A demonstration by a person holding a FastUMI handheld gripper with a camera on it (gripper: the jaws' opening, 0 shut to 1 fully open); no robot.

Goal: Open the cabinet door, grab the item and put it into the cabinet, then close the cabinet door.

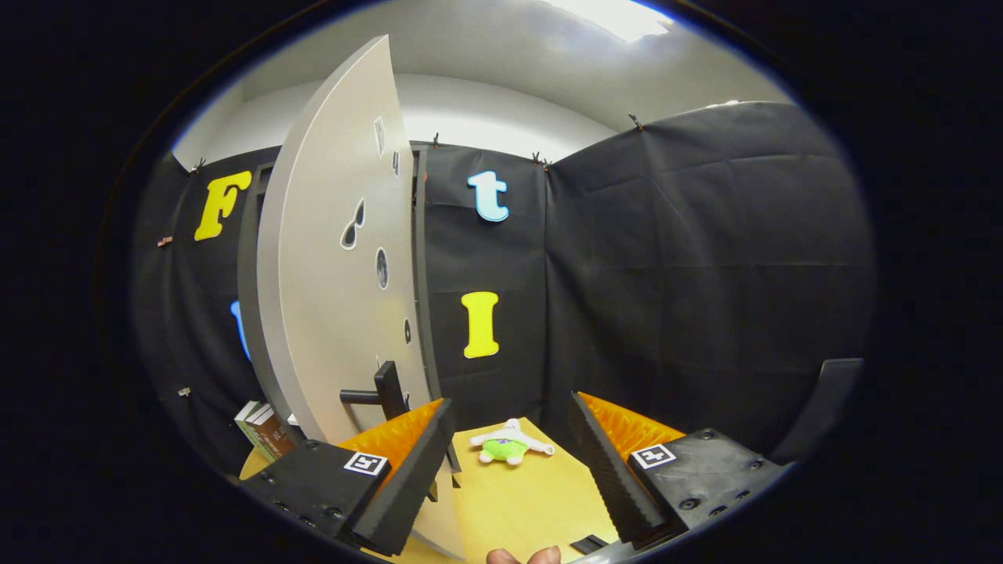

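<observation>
The grey cabinet door point(329, 266) stands swung open, just beyond my left finger, with its dark handle point(384, 392) low on the panel. A small plush toy point(508, 445), white with a green belly, lies on the wooden table point(533, 501) ahead of and between my fingers. My gripper point(513, 462) is open, nothing between its fingers, and the left fingertip point(423, 454) sits close beneath the door handle. The cabinet's inside is hidden behind the door.
A few books point(262, 431) stand at the cabinet's left foot. A dark curved chair back point(823, 407) rises at the right. A person's fingertips point(523, 556) show at the near table edge. Black cloth walls close the booth behind.
</observation>
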